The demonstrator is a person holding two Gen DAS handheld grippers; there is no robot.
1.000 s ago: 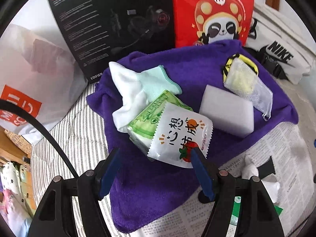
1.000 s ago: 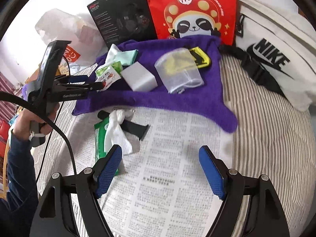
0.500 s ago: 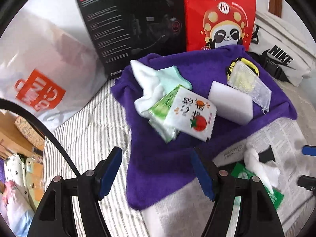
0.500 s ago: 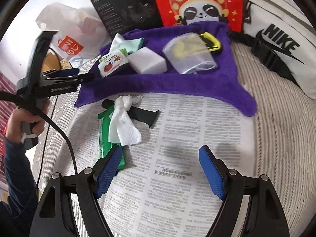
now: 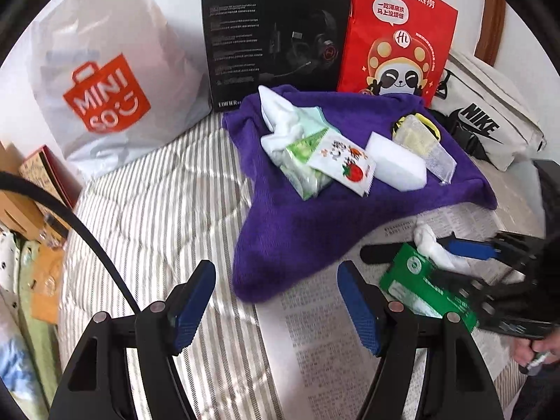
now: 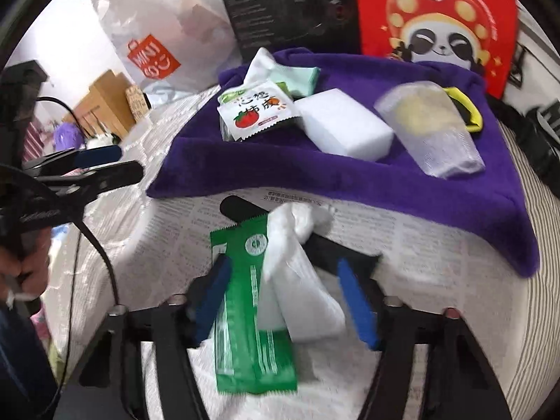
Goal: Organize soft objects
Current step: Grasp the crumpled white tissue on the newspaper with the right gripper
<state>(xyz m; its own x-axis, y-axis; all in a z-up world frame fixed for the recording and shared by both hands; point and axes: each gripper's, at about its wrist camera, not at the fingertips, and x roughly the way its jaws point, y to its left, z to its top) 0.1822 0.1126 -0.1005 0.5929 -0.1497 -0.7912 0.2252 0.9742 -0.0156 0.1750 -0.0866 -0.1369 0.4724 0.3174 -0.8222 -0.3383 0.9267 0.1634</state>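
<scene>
A purple towel (image 5: 315, 217) (image 6: 350, 175) lies on the bed and carries white and mint cloths (image 5: 287, 119), a tomato snack packet (image 5: 344, 166) (image 6: 255, 112), a white sponge (image 5: 395, 166) (image 6: 344, 127) and a mesh pouch (image 5: 425, 140) (image 6: 430, 129). On the newspaper (image 6: 420, 245) lie a green packet (image 6: 252, 308) (image 5: 423, 280), a white crumpled tissue (image 6: 297, 280) and a black strip (image 6: 241, 208). My right gripper (image 6: 283, 297) is open, its fingers on either side of the green packet and tissue. My left gripper (image 5: 276, 301) is open and empty, above the towel's near corner.
A white Miniso bag (image 5: 105, 80), a black headset box (image 5: 276, 35), a red panda bag (image 5: 399, 45) and a white Nike bag (image 5: 483, 119) stand behind the towel. The striped bedcover (image 5: 157, 210) stretches to the left. Cardboard boxes (image 5: 31, 189) sit at the far left.
My left gripper pulled back from the tomato packet, which stays on the towel. My right gripper moved forward and down until its fingers straddle the green packet and tissue.
</scene>
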